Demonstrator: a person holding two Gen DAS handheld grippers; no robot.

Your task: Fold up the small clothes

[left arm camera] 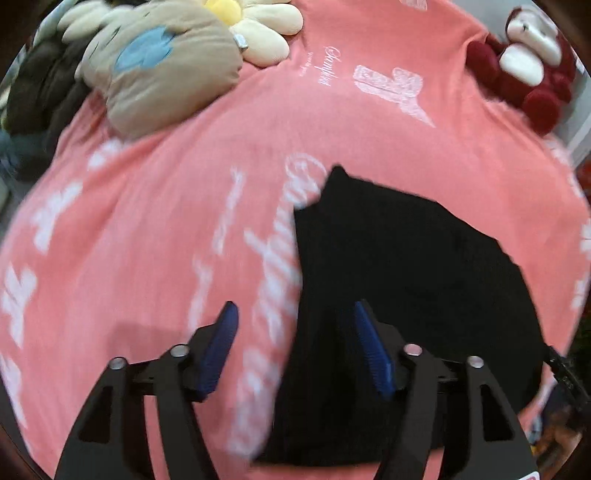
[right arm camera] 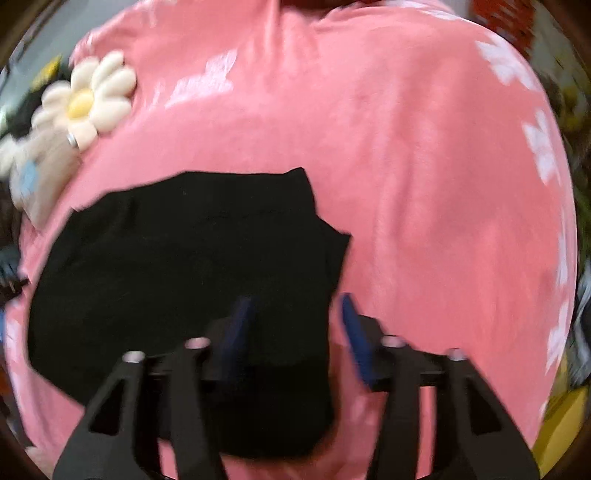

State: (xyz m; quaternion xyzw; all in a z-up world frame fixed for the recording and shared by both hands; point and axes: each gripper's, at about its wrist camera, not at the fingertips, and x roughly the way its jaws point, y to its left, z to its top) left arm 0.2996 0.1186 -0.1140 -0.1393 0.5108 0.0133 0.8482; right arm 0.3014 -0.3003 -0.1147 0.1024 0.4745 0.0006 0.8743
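Note:
A small black garment [left arm camera: 399,280] lies flat on a pink blanket [left arm camera: 166,206] with white lettering. My left gripper [left arm camera: 295,314] is open above the garment's left edge, its blue-padded fingers [left arm camera: 221,339] holding nothing. In the right wrist view the same black garment [right arm camera: 177,266] lies on the pink blanket [right arm camera: 424,206]. My right gripper [right arm camera: 295,310] is open above the garment's right edge and holds nothing. Both views are blurred by motion.
A tan cushion with a blue patch [left arm camera: 159,70] and a cream flower cushion [left arm camera: 262,29] lie at the back left. A red and white plush toy [left arm camera: 528,62] sits at the back right. The flower cushion [right arm camera: 88,99] also shows left in the right wrist view.

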